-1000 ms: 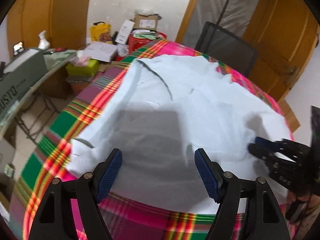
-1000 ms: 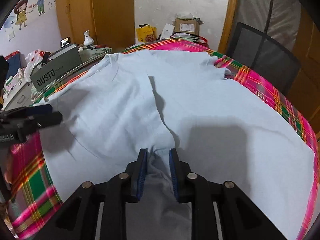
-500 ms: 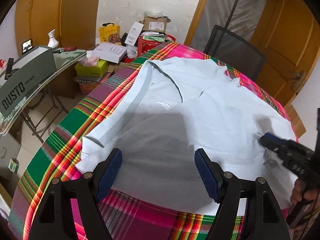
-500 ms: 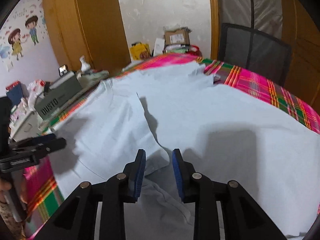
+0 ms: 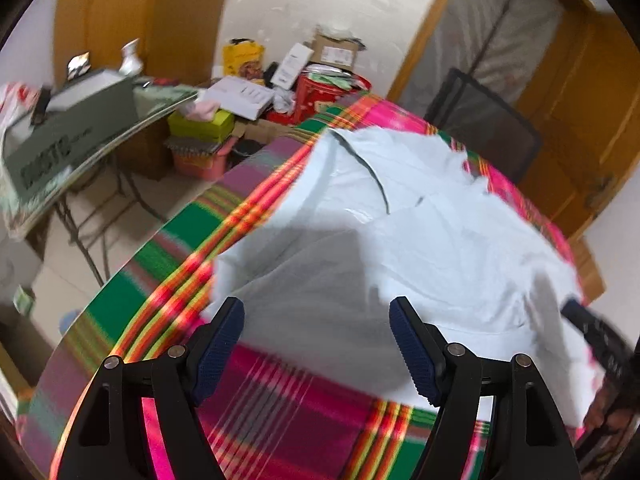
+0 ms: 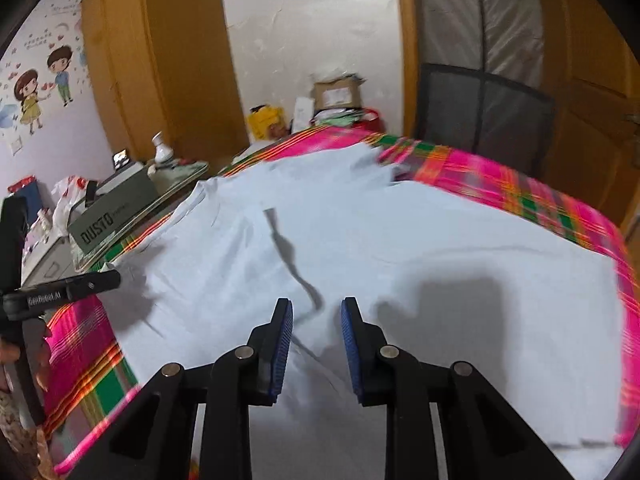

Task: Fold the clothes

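Observation:
A pale blue shirt point(image 5: 420, 240) lies spread on the round table's plaid cloth point(image 5: 180, 248). My left gripper point(image 5: 316, 312) hovers wide open over the shirt's near hem, with nothing between its pads. In the right wrist view the shirt point(image 6: 440, 240) fills the table, and a dark crease runs down it to my right gripper point(image 6: 317, 308). That gripper stands narrowly parted, pinching a bunched fold of cloth. In the left wrist view the right gripper point(image 5: 588, 324) sits at the shirt's raised right edge. The left gripper point(image 6: 108, 280) shows at the far left of the right wrist view.
A black mesh chair point(image 6: 480, 112) stands behind the table. A glass side table carries a green box point(image 6: 108, 220) on the left. Cartons and a red tub point(image 5: 320, 80) are piled by the far wall. A hand point(image 6: 8, 360) shows at the left edge.
The right gripper has risen, still pinching the cloth, and the crease in front of it has stretched. The left gripper has rolled and drawn back, so more plaid cloth shows below the hem.

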Demonstrator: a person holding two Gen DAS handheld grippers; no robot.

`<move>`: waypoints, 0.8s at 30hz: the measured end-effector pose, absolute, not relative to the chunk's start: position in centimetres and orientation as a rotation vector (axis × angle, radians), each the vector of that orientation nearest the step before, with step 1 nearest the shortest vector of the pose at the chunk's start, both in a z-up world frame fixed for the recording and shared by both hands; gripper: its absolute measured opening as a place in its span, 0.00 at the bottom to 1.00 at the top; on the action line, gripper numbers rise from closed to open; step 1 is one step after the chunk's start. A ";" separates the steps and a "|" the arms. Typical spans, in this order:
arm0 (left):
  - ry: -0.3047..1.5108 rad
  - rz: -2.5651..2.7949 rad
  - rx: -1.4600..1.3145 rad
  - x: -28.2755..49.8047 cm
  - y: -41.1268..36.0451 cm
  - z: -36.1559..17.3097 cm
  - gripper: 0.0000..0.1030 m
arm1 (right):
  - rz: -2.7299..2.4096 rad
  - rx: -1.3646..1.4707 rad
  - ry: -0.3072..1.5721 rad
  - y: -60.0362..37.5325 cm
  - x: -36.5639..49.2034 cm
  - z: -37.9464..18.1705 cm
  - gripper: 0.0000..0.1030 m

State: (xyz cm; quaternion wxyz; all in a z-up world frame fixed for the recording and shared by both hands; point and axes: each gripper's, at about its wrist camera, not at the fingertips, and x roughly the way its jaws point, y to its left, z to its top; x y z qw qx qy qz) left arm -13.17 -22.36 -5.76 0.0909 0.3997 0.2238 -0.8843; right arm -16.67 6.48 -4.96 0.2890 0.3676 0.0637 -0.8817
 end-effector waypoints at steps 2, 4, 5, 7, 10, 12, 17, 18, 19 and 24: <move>0.750 -2.608 1.224 -12.3 -23.1 -6.0 0.74 | -2.368 0.983 0.149 8.7 -15.3 -4.3 0.25; 0.889 -2.581 1.307 -11.6 -23.7 -6.8 0.74 | -2.408 0.955 0.172 11.1 -13.3 -3.9 0.25; 0.917 -2.574 1.324 -11.4 -23.7 -6.9 0.74 | -2.423 0.946 0.193 12.2 -12.3 -3.9 0.25; 0.931 -2.573 1.348 -11.0 -23.5 -6.9 0.74 | -2.465 0.936 0.251 14.7 -10.1 -4.0 0.25; 0.979 -2.559 1.408 -10.7 -23.0 -7.1 0.75 | -2.510 0.987 0.335 18.3 -7.2 -4.9 0.27; 0.995 -2.549 1.406 -10.5 -22.8 -7.1 0.75 | -2.524 1.034 0.455 19.8 -5.6 -5.9 0.28; 1.006 -2.526 1.423 -10.4 -22.3 -7.2 0.75 | -2.519 1.051 0.546 22.7 -2.8 -7.2 0.33; 0.991 -2.521 1.430 -10.4 -22.0 -7.1 0.75 | -2.515 1.055 0.568 22.8 -2.7 -7.4 0.34; 0.982 -2.516 1.434 -10.5 -21.9 -7.1 0.75 | -2.511 1.060 0.590 22.9 -2.5 -7.6 0.34; 0.967 -2.500 1.448 -10.6 -21.8 -6.9 0.78 | -2.509 1.077 0.690 23.0 -2.8 -8.8 0.35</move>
